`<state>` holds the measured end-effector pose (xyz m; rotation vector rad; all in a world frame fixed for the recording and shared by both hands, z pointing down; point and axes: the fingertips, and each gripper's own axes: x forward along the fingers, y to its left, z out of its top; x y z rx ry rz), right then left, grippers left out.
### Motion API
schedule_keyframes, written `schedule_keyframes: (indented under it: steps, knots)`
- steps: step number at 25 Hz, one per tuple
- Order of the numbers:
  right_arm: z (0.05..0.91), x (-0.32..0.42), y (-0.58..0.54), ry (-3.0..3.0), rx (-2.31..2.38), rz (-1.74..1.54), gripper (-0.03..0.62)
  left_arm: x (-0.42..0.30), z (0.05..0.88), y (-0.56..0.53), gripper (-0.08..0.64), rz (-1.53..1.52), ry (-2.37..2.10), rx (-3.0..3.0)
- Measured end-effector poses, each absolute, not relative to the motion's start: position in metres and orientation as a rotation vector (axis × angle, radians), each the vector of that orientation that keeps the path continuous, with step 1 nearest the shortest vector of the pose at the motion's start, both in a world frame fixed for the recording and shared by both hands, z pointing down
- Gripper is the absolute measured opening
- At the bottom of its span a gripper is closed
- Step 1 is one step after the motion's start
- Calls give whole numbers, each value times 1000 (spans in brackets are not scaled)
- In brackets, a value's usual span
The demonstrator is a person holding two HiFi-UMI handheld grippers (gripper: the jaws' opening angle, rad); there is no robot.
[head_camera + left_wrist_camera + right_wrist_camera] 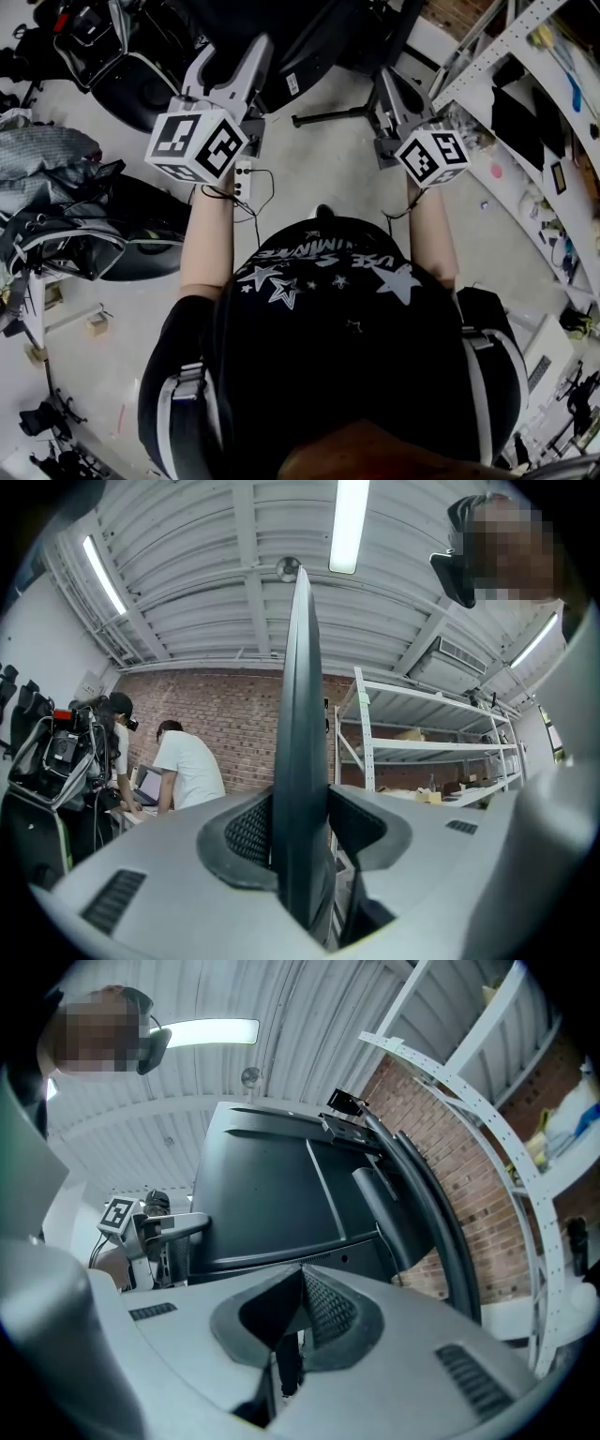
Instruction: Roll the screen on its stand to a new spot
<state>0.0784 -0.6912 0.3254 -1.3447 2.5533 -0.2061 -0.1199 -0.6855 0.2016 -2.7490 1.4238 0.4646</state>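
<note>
bare floor (323,178) ahead of the stand (333,114), piled bags (66,202) left, shelving (483,56) right.

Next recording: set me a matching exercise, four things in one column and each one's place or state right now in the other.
Things:
1. screen
2. left gripper
3. right gripper
4. shelf rack

States:
A. white, by the brick wall
B. fingers together
C. fingers clamped on the screen's edge
D. black, edge-on in the left gripper view

Pairs: 1-D, 2-C, 3-B, 4-A
</note>
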Motion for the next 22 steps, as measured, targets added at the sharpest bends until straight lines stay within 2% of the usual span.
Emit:
schedule_keyframes:
  steps: [22]
  knots:
    - [340, 66, -572, 2569, -1395, -245, 8, -106, 199, -568, 181, 469, 1316, -2771]
